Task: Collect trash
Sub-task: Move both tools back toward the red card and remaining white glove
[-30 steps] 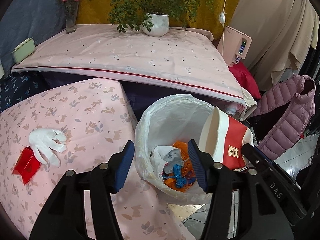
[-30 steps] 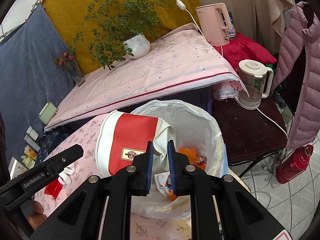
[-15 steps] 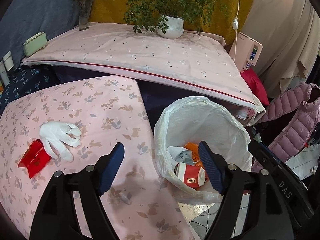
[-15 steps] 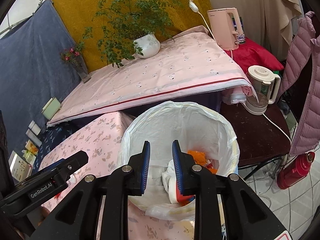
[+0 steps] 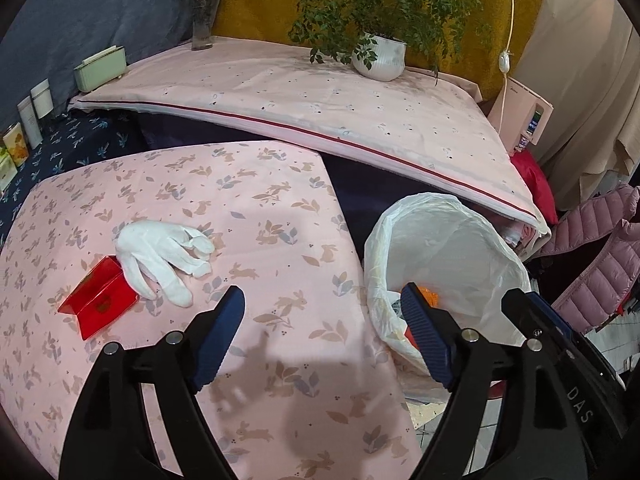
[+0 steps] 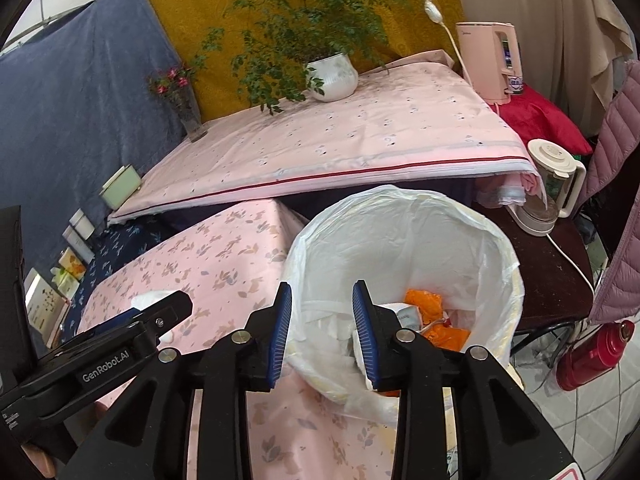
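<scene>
A: Since the count runs from large to small, what heads the list?

B: Item one, table [image 5: 280, 208]: pink cloth with a leaf and rabbit print, mostly bare. Item two, bin [image 6: 404, 216]: white plastic liner, standing just beside the table's right edge, mouth up. Inside it, orange wrapping [image 6: 424, 300], white paper and other scraps, partly hidden by the fingers.

A: And what is outstanding?

B: Two pieces on the cloth at the left, well apart from the bin. Item three, glove [image 5: 160, 252]: white, limp, fingers splayed toward the bin, lying flat. Item four, red packet [image 5: 98, 300]: glossy, folded, its upper corner touching or tucked under the glove's cuff; which, I cannot tell. By my estimate the job is well past half, with these two left.

A: Tools?

B: Left gripper [image 5: 320, 312]: jaws wide apart, holding nothing, over the table edge between glove and bin. Right gripper [image 6: 322, 308]: jaws parted by a narrower gap, nothing between them, poised over the bin's near rim.
</scene>
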Demonstrator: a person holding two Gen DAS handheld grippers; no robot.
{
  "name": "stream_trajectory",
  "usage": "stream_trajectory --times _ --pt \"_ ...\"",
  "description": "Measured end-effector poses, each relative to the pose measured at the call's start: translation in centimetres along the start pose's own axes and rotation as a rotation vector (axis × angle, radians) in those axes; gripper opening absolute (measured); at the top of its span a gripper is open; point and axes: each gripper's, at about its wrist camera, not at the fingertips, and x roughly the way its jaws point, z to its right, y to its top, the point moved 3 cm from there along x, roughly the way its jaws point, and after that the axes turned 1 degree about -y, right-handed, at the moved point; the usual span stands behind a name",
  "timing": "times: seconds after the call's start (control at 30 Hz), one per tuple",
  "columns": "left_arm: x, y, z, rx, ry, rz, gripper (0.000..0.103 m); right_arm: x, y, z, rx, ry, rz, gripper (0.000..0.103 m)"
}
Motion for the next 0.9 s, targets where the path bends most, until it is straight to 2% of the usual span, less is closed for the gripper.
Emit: stream_trajectory --times 0.43,0.5,0.9 --pt "-0.9 -0.8 -5.1 -0.080 0.054 0.002 0.080 0.6 -1.2 -4.2 -0.061 0.025 -0.027 0.039" --pt "-1.1 -1.1 -6.2 -0.093 0.069 0.006 0.083 0.7 -1.4 -4.7 -0.071 0.030 -0.031 0.039" --pt "-1.3 -3.1 -13.5 -0.148 0.195 -0.001 0.083 1.9 -2.9 -9.0 -0.137 0.065 -0.069 0.044"
